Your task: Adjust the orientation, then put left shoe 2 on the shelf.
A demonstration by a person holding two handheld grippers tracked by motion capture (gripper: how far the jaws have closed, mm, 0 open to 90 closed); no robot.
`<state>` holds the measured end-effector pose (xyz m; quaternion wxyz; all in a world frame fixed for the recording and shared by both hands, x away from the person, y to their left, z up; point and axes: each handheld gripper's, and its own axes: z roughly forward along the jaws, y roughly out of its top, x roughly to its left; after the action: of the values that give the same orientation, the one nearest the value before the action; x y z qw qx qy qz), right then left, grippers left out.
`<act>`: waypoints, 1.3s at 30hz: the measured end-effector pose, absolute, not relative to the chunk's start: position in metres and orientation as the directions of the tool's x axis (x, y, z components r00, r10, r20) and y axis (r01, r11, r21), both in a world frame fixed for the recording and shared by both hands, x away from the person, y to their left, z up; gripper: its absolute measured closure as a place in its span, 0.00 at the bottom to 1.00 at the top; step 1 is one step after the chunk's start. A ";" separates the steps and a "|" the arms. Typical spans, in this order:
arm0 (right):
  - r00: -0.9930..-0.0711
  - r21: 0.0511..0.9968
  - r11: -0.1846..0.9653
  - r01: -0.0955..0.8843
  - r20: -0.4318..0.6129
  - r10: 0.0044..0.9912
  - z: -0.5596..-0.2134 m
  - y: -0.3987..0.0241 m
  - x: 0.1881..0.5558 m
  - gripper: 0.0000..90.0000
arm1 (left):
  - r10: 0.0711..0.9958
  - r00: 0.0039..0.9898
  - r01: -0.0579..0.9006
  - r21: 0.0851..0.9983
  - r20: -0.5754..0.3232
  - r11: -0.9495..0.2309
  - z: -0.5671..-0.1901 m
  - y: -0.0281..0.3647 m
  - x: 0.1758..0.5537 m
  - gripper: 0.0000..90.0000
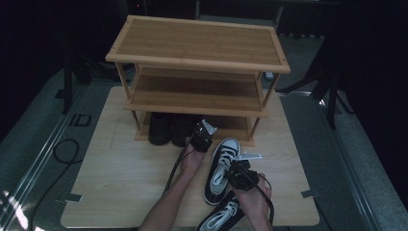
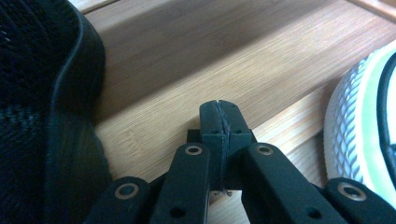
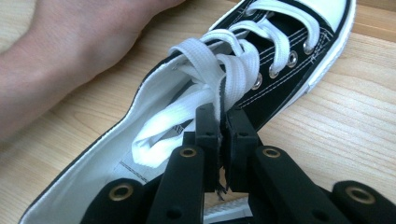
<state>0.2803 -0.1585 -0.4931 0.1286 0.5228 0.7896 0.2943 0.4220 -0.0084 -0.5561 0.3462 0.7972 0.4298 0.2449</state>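
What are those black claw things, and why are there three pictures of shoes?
A person sits at a wooden table and holds a black pinching tool, called a gripper, in each hand. The big picture is taken from a camera up high, looking down. There you see the left gripper and the right gripper, a wooden shoe rack, dark shoes on its bottom shelf, and two black-and-white sneakers lying on the table.

The other two pictures come from small cameras riding on the grippers, looking along their jaws. The left gripper's jaws are pressed together with nothing between them, near a dark shoe. The right gripper's jaws pinch the white lace of one sneaker, beside the person's other arm.
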 end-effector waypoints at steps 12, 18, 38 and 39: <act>-0.414 0.618 0.245 0.747 0.144 0.899 -0.491 -0.161 0.283 0.97 | 0.856 0.508 0.513 0.766 0.094 -0.388 -0.559 -0.008 0.425 1.00; -0.427 0.624 0.240 0.744 0.167 0.889 -0.488 -0.162 0.287 0.98 | 0.855 0.509 0.513 0.765 0.094 -0.390 -0.559 -0.007 0.425 1.00; -0.431 0.642 0.165 0.748 0.281 0.858 -0.454 -0.187 0.295 0.98 | 0.862 0.504 0.525 0.770 0.062 -0.362 -0.559 -0.005 0.425 1.00; -0.433 0.643 0.167 0.748 0.281 0.857 -0.453 -0.188 0.296 0.98 | 0.862 0.503 0.526 0.770 0.060 -0.361 -0.559 -0.005 0.425 1.00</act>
<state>0.2955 -0.1883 -0.4529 0.0733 0.5275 0.7603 0.3720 0.4253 -0.0053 -0.5588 0.3563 0.7904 0.4390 0.2358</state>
